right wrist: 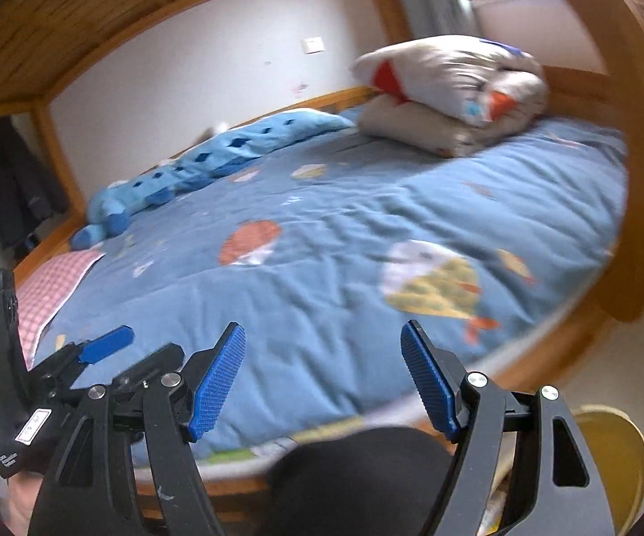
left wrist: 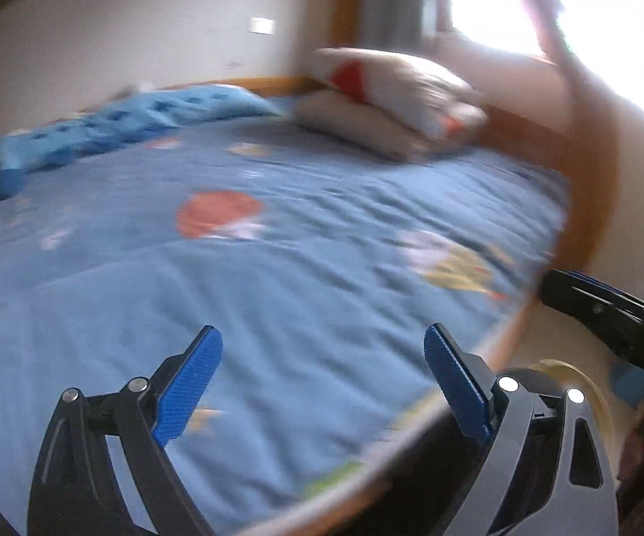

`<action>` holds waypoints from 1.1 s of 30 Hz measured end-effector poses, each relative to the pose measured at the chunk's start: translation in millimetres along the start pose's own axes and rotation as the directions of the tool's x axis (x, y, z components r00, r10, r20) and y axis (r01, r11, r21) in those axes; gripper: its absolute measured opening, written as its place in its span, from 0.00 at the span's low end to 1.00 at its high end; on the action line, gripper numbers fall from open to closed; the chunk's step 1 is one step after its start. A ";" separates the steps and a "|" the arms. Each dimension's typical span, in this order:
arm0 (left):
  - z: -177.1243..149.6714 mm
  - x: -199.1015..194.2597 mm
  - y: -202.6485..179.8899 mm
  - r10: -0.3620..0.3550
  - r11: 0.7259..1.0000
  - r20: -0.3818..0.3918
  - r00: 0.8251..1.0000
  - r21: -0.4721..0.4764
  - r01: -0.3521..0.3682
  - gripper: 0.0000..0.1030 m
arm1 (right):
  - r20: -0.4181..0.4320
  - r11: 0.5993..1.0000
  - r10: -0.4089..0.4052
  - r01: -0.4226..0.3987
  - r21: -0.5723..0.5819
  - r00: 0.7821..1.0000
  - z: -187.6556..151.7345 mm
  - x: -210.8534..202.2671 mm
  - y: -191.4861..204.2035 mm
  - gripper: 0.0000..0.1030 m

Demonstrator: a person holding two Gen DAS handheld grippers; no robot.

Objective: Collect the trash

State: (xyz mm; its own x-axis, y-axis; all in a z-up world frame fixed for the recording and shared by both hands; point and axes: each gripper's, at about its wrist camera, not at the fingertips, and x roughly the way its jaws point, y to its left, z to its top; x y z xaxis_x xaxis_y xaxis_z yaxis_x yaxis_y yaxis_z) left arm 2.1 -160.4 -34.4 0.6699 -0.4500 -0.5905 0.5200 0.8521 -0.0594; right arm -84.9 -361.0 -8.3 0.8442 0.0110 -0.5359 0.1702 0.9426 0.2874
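Note:
My left gripper (left wrist: 322,335) is open over the near part of a blue patterned quilt (left wrist: 277,268), with nothing between its blue pads. My right gripper (right wrist: 324,330) is also open and empty, over the same quilt (right wrist: 322,223) near the bed's front edge. The two grippers are side by side. One finger (right wrist: 107,345) of the left gripper shows at the left of the right wrist view. The right gripper's black body (left wrist: 608,312) shows at the right of the left wrist view. A yellow bin (right wrist: 612,446) stands on the floor at lower right, its rim (left wrist: 590,384) partly hidden. I see no loose litter on the quilt.
A folded duvet (right wrist: 451,89) lies at the bed's far end and a blue plush toy (right wrist: 214,156) along the wall side. A wooden bunk frame (right wrist: 643,178) surrounds the bed. A pink checked cloth (right wrist: 53,286) lies at the left. A dark rounded shape (right wrist: 357,469) sits below the bed edge.

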 end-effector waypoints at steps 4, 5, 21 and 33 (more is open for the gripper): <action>4.0 -6.2 42.0 0.100 0.992 0.018 0.995 -0.082 -0.098 0.96 | 0.016 0.998 0.041 -0.040 -0.058 0.999 9.4 23.2 33.0 0.70; 4.5 -10.2 50.5 0.127 0.987 0.023 0.992 -0.099 -0.124 0.96 | 0.023 0.996 0.047 -0.045 -0.072 0.999 11.3 27.4 40.0 0.73; 15.7 -33.1 138.4 0.382 0.905 0.089 0.920 -0.236 -0.353 0.96 | 0.097 0.974 0.163 -0.145 -0.175 0.982 28.9 75.4 120.9 0.92; 22.5 -28.3 144.6 0.458 0.874 0.080 0.885 -0.221 -0.433 0.96 | 0.094 0.968 0.173 -0.151 -0.201 0.980 25.5 92.4 137.0 0.92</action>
State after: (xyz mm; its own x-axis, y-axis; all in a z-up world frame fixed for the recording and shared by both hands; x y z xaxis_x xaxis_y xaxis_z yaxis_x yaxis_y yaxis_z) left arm 70.2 -30.4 -8.1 0.8737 -0.0290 -0.4857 0.0476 0.9985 0.0260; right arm 29.4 -239.3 1.8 0.9049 0.1420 -0.4011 -0.0652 0.9778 0.1992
